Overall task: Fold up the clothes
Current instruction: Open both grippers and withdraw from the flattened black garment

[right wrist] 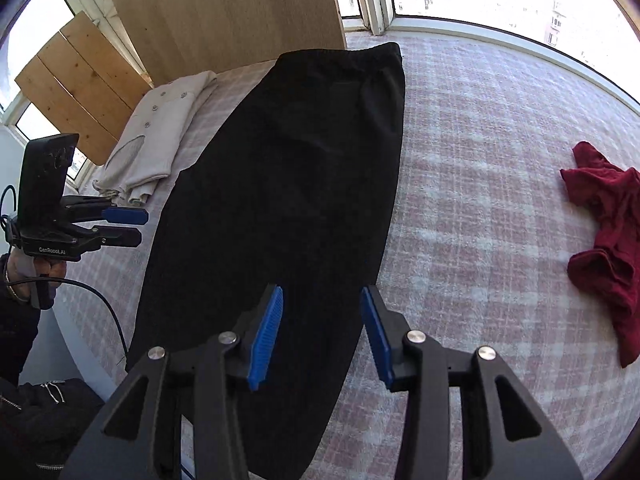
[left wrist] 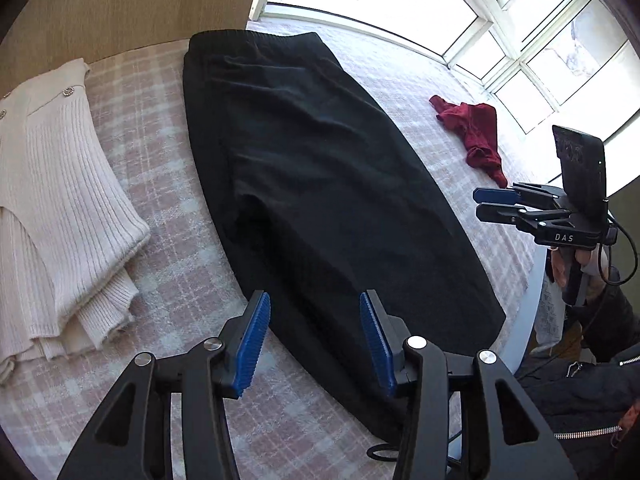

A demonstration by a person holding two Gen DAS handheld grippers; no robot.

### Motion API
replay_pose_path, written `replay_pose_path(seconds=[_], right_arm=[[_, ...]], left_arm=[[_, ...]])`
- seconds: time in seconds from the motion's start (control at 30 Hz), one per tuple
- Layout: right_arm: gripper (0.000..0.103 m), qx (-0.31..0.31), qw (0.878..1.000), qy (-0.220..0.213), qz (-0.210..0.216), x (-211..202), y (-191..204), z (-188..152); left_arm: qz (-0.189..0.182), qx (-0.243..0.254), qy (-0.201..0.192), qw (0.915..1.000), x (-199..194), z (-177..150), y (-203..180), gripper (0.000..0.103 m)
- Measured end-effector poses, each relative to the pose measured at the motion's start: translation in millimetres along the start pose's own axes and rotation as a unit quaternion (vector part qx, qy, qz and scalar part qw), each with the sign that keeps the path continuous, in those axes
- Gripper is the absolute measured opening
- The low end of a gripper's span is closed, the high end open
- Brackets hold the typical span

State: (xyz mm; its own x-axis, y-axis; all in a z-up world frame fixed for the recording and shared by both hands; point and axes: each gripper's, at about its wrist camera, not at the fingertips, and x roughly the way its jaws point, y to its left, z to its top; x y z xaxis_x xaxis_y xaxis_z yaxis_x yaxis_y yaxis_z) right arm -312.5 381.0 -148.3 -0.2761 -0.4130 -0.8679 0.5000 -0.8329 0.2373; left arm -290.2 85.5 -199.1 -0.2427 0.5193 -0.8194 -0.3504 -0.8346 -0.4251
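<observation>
A long black garment lies flat on the plaid bed cover, its elastic waistband at the far end; it also shows in the right wrist view. My left gripper is open and empty, held above the garment's near left hem. My right gripper is open and empty, above the near right hem. Each gripper shows in the other's view: the right gripper at the right, the left gripper at the left, both clear of the cloth.
A folded cream knit cardigan lies left of the black garment. A crumpled dark red garment lies to the right, also in the right wrist view. A wooden panel and windows stand behind the bed.
</observation>
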Motion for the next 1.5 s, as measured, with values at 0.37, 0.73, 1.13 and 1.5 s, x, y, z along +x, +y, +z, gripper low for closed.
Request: replay_pose_path(seconds=[0.37, 0.73, 1.13, 1.5], right_arm=[[0.041, -0.073, 0.996, 0.039, -0.038, -19, 29, -93], [0.041, -0.024, 0.999, 0.039, -0.02, -5, 25, -104], [0.041, 0.038, 0.999, 0.038, -0.007, -1, 6, -110], [0.041, -0.009, 1.0, 0.002, -0.009, -9, 20, -89]], left_arm=[[0.032, 0.137, 0.052, 0.9887, -14, -96, -79, 0.046], [0.018, 0.107, 0.022, 0.9939, 2, -70, -76, 0.057], [0.024, -0.012, 0.021, 0.9994, 2, -104, -59, 0.075], [-0.03, 0.066, 0.001, 0.9973, 23, -70, -94, 0.075]])
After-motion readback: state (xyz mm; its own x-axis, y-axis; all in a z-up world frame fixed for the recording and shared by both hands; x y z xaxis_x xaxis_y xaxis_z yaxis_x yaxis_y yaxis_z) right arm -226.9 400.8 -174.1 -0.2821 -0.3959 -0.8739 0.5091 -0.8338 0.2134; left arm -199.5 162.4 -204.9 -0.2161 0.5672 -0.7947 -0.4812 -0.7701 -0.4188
